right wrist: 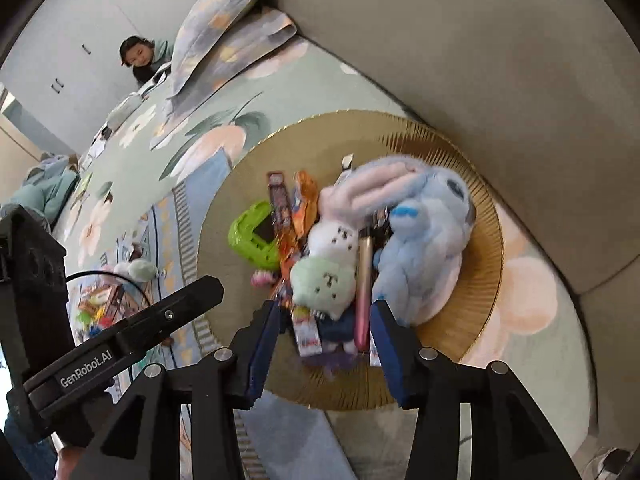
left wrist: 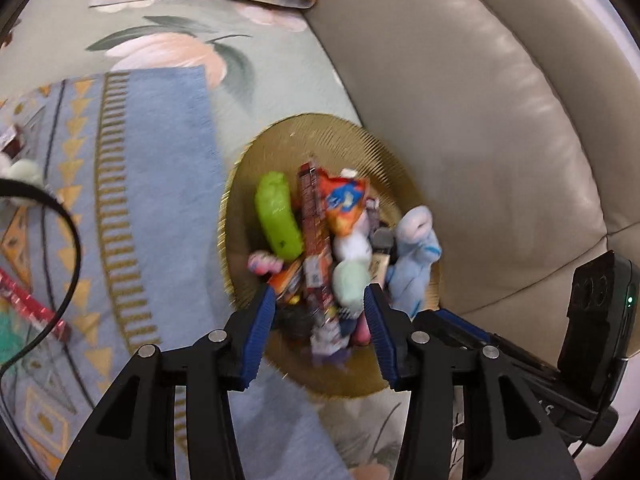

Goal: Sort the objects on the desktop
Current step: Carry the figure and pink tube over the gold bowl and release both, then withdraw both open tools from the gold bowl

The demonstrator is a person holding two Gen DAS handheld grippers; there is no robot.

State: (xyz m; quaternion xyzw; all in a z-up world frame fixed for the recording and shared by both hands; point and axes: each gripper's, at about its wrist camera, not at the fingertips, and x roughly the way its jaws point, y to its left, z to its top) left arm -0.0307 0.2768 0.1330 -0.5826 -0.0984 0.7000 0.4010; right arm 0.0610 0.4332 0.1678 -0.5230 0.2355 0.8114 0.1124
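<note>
A round gold tray (left wrist: 280, 148) (right wrist: 248, 184) lies on a floral bed next to a padded headboard. It holds a pile: a lime-green toy (left wrist: 278, 216) (right wrist: 252, 236), snack packets (left wrist: 316, 236) (right wrist: 302, 204), a white-and-mint plush rabbit (left wrist: 352, 272) (right wrist: 332, 256), a blue plush (left wrist: 414, 256) (right wrist: 424, 248) and a pink pen (right wrist: 364, 292). My left gripper (left wrist: 320, 308) is open and empty, just above the pile's near side. My right gripper (right wrist: 324, 320) is open and empty, hovering over the pile's near edge. The left gripper's body (right wrist: 120, 340) shows in the right wrist view.
A blue patterned mat (left wrist: 152, 184) lies left of the tray, with more small toys (right wrist: 104, 300) and a red packet (left wrist: 28, 304) on it. A beige headboard (left wrist: 480, 120) rises at the right. Pillows (right wrist: 224, 20) and a person (right wrist: 138, 56) are far back.
</note>
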